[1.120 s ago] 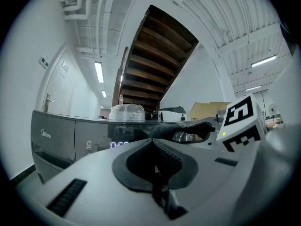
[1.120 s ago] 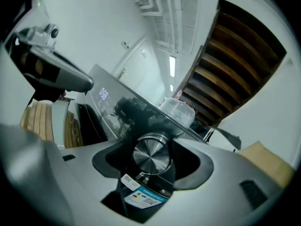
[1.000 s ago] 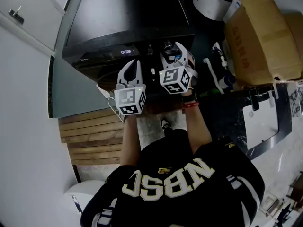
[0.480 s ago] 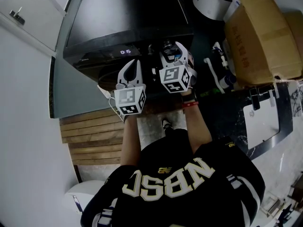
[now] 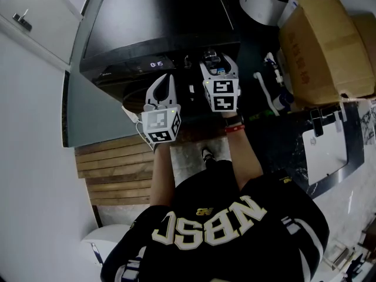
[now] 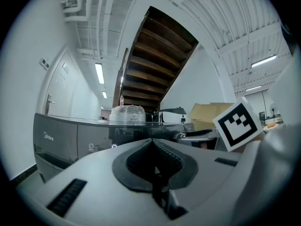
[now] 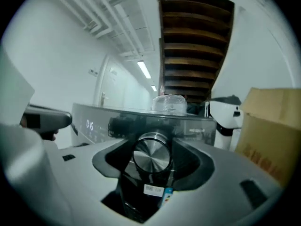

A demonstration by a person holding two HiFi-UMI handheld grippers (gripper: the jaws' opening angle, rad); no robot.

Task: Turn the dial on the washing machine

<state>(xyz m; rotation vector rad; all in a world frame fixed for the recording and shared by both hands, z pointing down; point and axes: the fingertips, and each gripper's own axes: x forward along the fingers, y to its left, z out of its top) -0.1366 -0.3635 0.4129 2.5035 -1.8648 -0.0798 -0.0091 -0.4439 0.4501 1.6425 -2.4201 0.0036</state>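
Right tongs (image 7: 151, 158) pinched the round silver dial (image 7: 151, 154) on the washing machine (image 5: 158, 22), with one dark pad on each side of the knob. The dial sat on the machine's front control strip, right of the small lit display (image 5: 155, 64), and faced the person. Seen from above, the right tongs reached in at the near edge of the dark lid, with their marker cube (image 5: 222, 94) turned up.

Left tongs (image 5: 165, 78) hung just left of the right pair, near the machine's front but not touching it. Their jaws were pressed together with nothing between them.

A clear plastic bundle (image 7: 168, 103) stood on the far part of the lid. A cardboard box (image 5: 323, 40) lay to the right of the machine, and wooden slats (image 5: 114, 163) lay on the near left by the person's legs.
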